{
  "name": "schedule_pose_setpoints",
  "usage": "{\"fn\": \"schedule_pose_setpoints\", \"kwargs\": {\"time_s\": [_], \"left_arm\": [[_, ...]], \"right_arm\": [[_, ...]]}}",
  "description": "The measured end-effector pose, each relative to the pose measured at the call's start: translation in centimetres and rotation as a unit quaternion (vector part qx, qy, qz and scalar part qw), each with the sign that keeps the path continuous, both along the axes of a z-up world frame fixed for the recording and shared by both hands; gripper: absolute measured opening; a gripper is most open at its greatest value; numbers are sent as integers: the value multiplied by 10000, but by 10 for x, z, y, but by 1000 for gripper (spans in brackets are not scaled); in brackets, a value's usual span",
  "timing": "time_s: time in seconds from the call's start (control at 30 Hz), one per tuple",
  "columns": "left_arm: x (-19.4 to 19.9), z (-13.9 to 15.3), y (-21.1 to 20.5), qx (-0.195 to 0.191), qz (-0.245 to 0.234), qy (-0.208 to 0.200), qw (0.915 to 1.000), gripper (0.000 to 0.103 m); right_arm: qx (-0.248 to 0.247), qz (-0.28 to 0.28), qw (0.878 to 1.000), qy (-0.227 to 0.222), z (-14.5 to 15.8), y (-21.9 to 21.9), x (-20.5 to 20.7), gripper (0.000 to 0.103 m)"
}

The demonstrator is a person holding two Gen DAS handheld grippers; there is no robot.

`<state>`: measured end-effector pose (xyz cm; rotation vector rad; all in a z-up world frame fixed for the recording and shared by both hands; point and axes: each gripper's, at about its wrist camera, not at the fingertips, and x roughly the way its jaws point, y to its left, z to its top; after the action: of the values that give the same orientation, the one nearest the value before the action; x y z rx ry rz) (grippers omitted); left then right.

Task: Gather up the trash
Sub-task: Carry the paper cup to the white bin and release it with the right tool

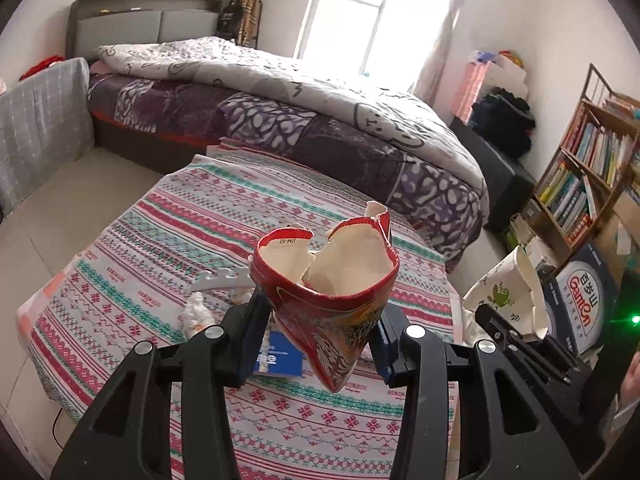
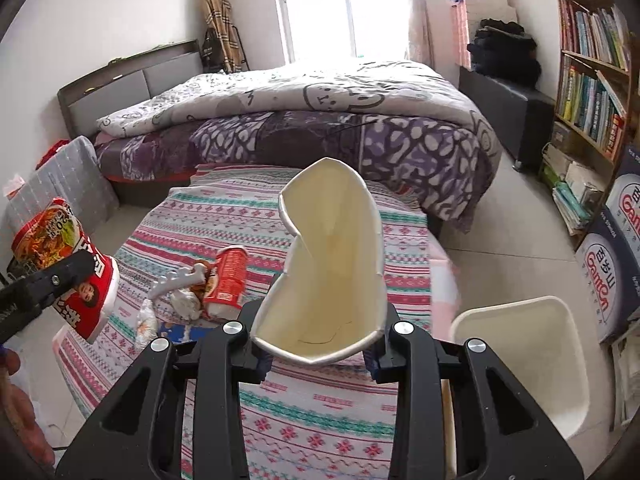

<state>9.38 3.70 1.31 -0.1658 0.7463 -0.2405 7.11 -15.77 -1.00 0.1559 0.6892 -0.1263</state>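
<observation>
While the left gripper (image 1: 316, 336) pinches a crushed red noodle cup (image 1: 328, 300) and the right gripper (image 2: 318, 346) a squashed white paper cup (image 2: 332, 268) above the patterned-cloth bench (image 2: 320, 420), the white plastic bin (image 2: 560, 360) looks empty; a red cup (image 2: 228, 280) and wrappers (image 2: 184, 300) remain.

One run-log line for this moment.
left hand-held gripper: holds red noodle cup | right hand-held gripper: holds white paper cup | both above table
</observation>
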Motion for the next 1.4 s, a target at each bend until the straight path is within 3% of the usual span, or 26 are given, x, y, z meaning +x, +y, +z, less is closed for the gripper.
{"fn": "schedule_pose_setpoints", "kwargs": {"time_s": [0.9,1.4], "left_arm": [[-12,-16,-93,320,-764,24,9966,45],[-32,-28,-169,463,-1437,34,9885,45]], "right_arm": [[-240,-554,9982,7,11,-71,-36,32],[-266,-1294,9909,251,5,-142,-70,32]]}}
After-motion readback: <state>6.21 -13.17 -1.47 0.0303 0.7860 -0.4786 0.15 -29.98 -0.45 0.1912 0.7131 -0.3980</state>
